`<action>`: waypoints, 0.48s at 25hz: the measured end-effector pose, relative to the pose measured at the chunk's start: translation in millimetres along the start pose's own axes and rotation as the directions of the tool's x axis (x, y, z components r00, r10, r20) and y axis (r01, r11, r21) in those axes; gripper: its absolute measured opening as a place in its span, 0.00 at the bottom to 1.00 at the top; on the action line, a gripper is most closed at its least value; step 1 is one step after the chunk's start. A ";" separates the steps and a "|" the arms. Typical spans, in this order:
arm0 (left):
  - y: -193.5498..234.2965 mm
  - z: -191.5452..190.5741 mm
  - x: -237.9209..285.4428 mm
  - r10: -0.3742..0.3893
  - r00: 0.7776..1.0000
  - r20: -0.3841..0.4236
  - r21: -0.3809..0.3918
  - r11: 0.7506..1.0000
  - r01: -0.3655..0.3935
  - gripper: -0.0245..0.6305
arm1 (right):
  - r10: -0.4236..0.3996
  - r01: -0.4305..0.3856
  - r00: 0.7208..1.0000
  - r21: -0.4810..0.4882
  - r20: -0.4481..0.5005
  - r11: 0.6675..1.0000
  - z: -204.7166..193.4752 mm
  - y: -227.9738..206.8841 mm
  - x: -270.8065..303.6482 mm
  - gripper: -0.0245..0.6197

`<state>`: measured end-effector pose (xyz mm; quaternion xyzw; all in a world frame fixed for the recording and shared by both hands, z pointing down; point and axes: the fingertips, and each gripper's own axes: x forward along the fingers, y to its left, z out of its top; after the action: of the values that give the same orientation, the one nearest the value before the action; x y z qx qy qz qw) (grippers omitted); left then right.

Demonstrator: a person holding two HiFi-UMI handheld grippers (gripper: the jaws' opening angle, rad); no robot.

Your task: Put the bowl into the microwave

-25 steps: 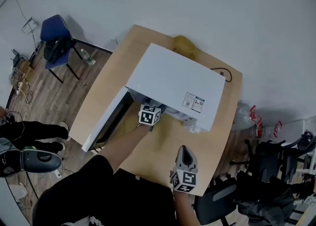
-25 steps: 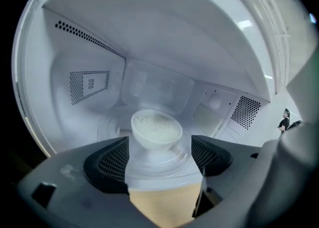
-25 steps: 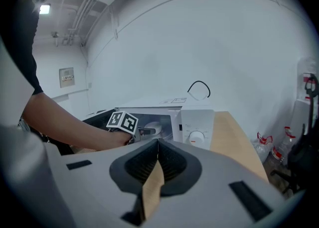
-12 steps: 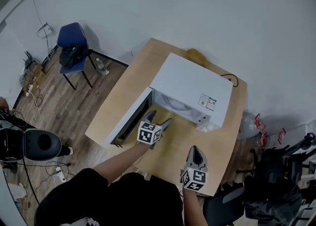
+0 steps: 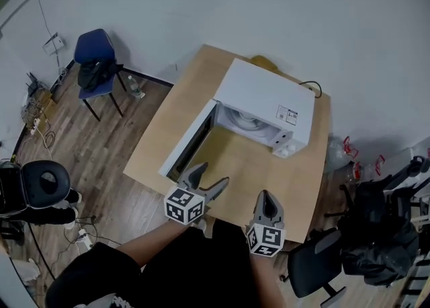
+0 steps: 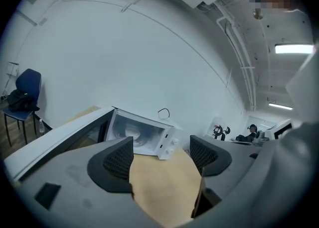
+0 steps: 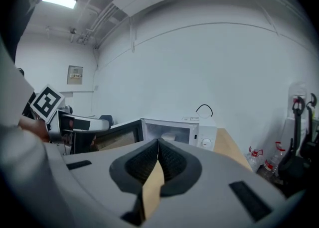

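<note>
The white microwave (image 5: pixel 264 100) stands on the far right part of the wooden table (image 5: pixel 259 169), with its door (image 5: pixel 189 144) swung open to the left. A pale bowl (image 6: pixel 131 133) sits inside the cavity, also visible as the bowl (image 7: pixel 168 136) in the right gripper view. My left gripper (image 5: pixel 210 178) hangs open and empty over the table's near edge, well short of the microwave. In its own view the left gripper (image 6: pixel 162 155) points at the open cavity. My right gripper (image 5: pixel 266 200) is shut with nothing in it, to the right of the left one; the right gripper (image 7: pixel 158 155) also faces the microwave.
A blue chair (image 5: pixel 94 54) with dark things on it stands far left by the wall. A black office chair (image 5: pixel 317 267) is at the table's near right corner. A yellow object (image 5: pixel 265 63) lies behind the microwave. A power cord (image 5: pixel 310 87) runs off its back.
My left gripper has drawn back from the microwave opening to the table's near edge, open and empty. The right gripper stayed shut near the front edge.
</note>
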<state>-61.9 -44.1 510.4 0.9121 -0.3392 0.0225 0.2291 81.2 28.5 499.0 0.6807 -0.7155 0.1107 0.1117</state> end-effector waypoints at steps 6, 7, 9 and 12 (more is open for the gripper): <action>-40.4 -4.4 -30.9 -0.067 0.997 0.045 0.069 0.996 0.064 0.55 | 0.025 -0.025 1.000 -0.003 0.002 1.000 -6.9 28.8 -31.4 0.13; -43.0 -3.8 -34.7 -0.070 0.996 0.053 0.057 0.996 0.066 0.51 | 0.030 -0.030 1.000 -0.007 0.005 1.000 -6.2 31.7 -34.6 0.13; -44.9 -0.9 -42.3 -0.054 0.996 0.070 0.032 0.998 0.052 0.34 | 0.040 -0.040 0.999 -0.013 0.016 0.999 -2.5 35.4 -39.0 0.13; -46.0 5.8 -51.8 -0.001 0.995 0.098 0.058 0.998 -0.005 0.16 | 0.066 -0.065 0.997 -0.035 0.035 0.997 6.1 38.3 -41.8 0.13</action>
<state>-73.5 15.6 476.4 0.9182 -0.3500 -0.0122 0.1854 44.9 68.1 480.0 0.6567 -0.7411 0.0902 0.1065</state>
